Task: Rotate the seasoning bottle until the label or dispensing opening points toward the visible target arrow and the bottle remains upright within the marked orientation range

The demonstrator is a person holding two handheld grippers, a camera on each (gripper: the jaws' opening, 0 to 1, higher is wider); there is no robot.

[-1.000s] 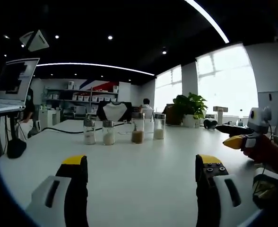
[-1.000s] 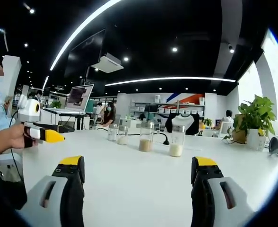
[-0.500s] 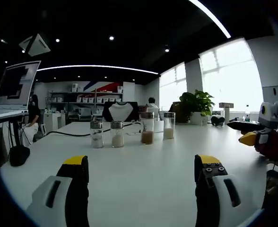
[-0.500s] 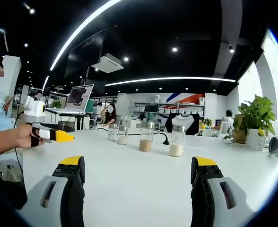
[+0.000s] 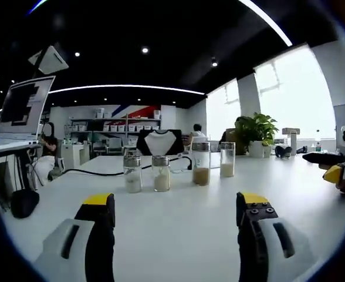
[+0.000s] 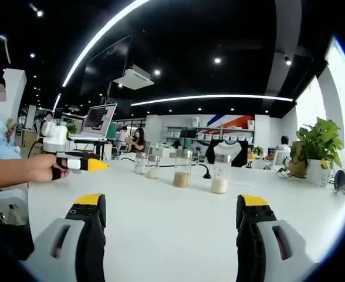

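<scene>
Between the earlier pictures and this one, the left gripper's yellow tip slid further right in the right gripper view, while the row of bottles drifted rightward in the left gripper view, a shift of that camera rather than of the bottles.

Largest of all was the white table (image 5: 178, 235), bare in front of both sets of jaws. Behind it stood a laptop (image 6: 99, 120) on a raised stand, and a potted plant (image 6: 318, 147) sat at the table's far right end. A black cable (image 5: 96, 171) trailed across the tabletop behind the bottles.

Four seasoning bottles stood upright in a row, well apart from both grippers: a short bottle (image 5: 132, 173) beside a second short bottle (image 5: 161, 174), then a tall bottle with brown filling (image 5: 201, 164) and a tall bottle with pale filling (image 5: 227, 160).

The left gripper (image 5: 172, 205) had its jaws spread wide and empty; the right gripper (image 6: 171, 205) likewise stood wide with nothing between its jaws. A hand (image 6: 40, 167) held the left gripper.

No arrow or label could be made out; the bottles were too small to tell.
</scene>
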